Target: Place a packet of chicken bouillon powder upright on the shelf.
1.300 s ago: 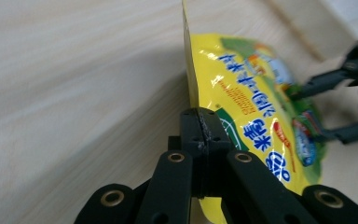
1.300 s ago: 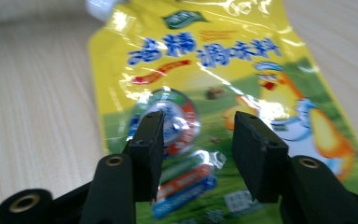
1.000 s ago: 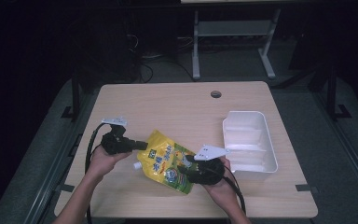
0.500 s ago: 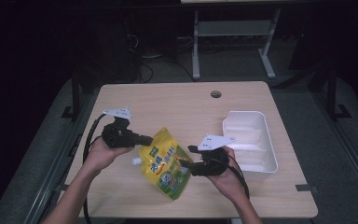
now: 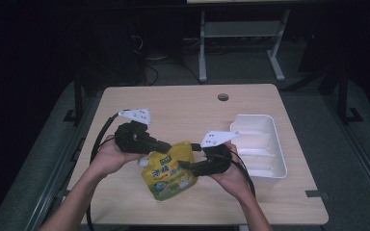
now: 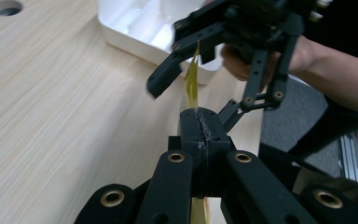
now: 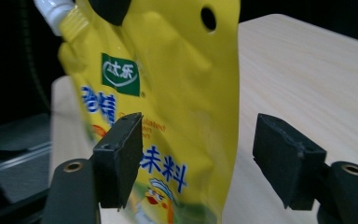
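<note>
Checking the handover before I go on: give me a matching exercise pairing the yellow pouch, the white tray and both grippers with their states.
Things:
1. left gripper
2. right gripper
3. yellow printed spouted plastic pouch
4. white rectangular plastic tray

States:
A. jaws apart, just been opening, the pouch between them unpressed
B. sits on the table, nothing seen inside
C. shut on the pouch's top edge
D. hangs lifted

Pairs: 1-C, 2-A, 3-D, 4-B
</note>
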Demonstrator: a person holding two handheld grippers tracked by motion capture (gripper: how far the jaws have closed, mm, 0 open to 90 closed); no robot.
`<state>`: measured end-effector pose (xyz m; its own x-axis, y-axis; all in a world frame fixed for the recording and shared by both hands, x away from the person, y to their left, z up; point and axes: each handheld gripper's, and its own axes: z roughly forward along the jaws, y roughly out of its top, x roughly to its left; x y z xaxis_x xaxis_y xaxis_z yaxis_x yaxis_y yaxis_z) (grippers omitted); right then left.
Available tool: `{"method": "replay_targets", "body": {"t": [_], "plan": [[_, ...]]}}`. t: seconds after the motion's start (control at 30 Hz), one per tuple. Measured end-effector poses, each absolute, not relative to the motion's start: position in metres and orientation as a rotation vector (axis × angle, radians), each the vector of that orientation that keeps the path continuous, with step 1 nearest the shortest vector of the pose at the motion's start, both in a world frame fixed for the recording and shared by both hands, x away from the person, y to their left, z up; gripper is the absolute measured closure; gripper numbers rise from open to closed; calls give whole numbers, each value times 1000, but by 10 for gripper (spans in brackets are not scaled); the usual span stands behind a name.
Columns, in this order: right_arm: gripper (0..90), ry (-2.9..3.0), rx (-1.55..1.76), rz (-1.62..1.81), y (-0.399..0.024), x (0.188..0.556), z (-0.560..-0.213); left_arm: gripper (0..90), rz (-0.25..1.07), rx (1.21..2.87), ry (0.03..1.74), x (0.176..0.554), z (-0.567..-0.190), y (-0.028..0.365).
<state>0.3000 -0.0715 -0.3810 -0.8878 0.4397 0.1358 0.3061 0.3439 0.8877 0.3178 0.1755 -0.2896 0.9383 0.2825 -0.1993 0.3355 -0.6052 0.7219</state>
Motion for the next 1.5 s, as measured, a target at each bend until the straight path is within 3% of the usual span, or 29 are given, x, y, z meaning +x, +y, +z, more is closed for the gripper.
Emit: {"method": "replay_targets", "body": {"t": [0.1, 0.4, 0.5, 0.7, 1.1, 1.5], "plan": [[374, 2484, 679, 1625, -71, 300, -384, 900, -86, 2277, 400, 315, -288, 169], [681, 2544, 685, 1676, -71, 299, -393, 900, -46, 2294, 393, 317, -289, 170], [740, 2570, 687, 1682, -71, 299, -393, 898, -34, 2299, 393, 318, -290, 172], [854, 2615, 675, 1688, -69, 297, -394, 820, 22, 2314, 405, 320, -290, 174], [896, 2615, 710, 1636, -73, 296, -391, 567, 88, 2253, 440, 322, -286, 191], [897, 2555, 722, 1604, -83, 293, -379, 483, 135, 2185, 496, 315, -292, 227]]}}
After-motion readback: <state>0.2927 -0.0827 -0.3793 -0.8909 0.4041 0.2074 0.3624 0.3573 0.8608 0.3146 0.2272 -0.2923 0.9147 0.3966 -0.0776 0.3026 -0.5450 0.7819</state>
